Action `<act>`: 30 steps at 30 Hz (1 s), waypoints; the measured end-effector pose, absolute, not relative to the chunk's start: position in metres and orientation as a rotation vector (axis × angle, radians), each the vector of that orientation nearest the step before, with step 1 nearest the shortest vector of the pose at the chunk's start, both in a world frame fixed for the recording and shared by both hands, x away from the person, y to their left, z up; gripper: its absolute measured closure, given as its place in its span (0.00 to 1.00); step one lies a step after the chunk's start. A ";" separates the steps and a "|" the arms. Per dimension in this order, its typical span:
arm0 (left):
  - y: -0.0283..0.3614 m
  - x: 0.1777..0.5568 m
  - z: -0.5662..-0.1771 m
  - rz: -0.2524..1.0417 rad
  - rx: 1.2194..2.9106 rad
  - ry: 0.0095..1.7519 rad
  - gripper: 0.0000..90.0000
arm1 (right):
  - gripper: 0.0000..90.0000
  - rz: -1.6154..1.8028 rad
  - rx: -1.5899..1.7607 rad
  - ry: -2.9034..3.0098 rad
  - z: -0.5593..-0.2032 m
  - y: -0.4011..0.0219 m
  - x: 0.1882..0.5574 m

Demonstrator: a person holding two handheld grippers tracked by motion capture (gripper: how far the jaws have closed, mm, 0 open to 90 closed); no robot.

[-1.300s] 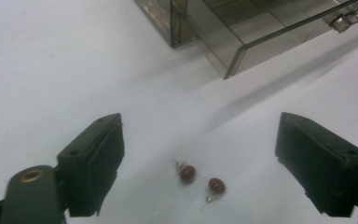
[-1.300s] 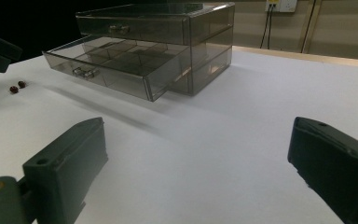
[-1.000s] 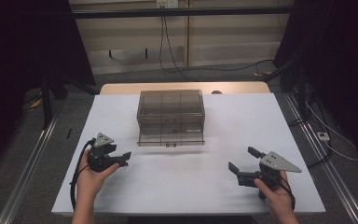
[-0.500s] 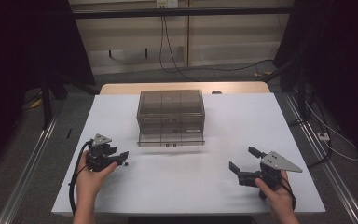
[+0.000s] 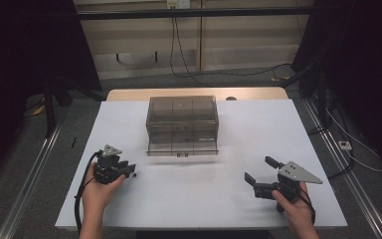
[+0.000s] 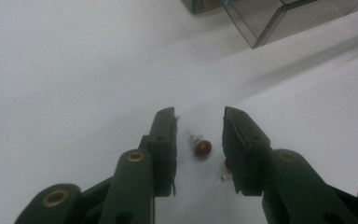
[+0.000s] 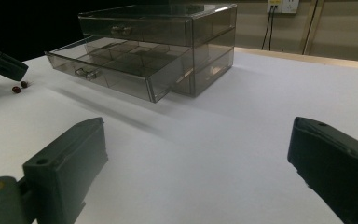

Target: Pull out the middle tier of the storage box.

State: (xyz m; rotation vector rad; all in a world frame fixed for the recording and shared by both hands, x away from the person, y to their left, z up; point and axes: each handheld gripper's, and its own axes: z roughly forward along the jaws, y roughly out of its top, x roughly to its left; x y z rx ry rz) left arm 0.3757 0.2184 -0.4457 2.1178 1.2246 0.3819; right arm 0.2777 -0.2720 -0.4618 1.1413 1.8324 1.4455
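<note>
Closing in, the left gripper point(image 6: 198, 126) has just been narrowing its jaws around a red earring point(image 6: 202, 148) on the table point(image 5: 189, 199), near left of the drawer box point(image 5: 181, 124), pads not yet touching it. Right gripper point(image 5: 261, 175) waits near right, jaws spread wide.

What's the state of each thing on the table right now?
Drawer box: upright, top drawer shut.
Lower drawer: pulled out, compartments look empty.
Two red stud earrings: lying on the table, ungripped.
Left hand-held gripper: jaws just closing around the earrings, not touching.
Right hand-held gripper: open, empty.
</note>
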 end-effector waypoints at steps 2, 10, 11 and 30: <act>0.218 0.376 -0.447 0.383 2.128 1.223 0.74 | 0.05 1.445 1.141 1.832 -0.462 -0.272 0.278; 0.218 0.378 -0.451 0.377 2.151 1.228 0.78 | 0.05 1.449 1.150 1.827 -0.461 -0.272 0.277; 0.218 0.378 -0.452 0.378 2.159 1.229 0.79 | 0.05 1.449 1.149 1.828 -0.461 -0.272 0.277; 0.218 0.381 -0.454 0.353 2.188 1.230 0.89 | 0.05 1.448 1.150 1.825 -0.461 -0.272 0.277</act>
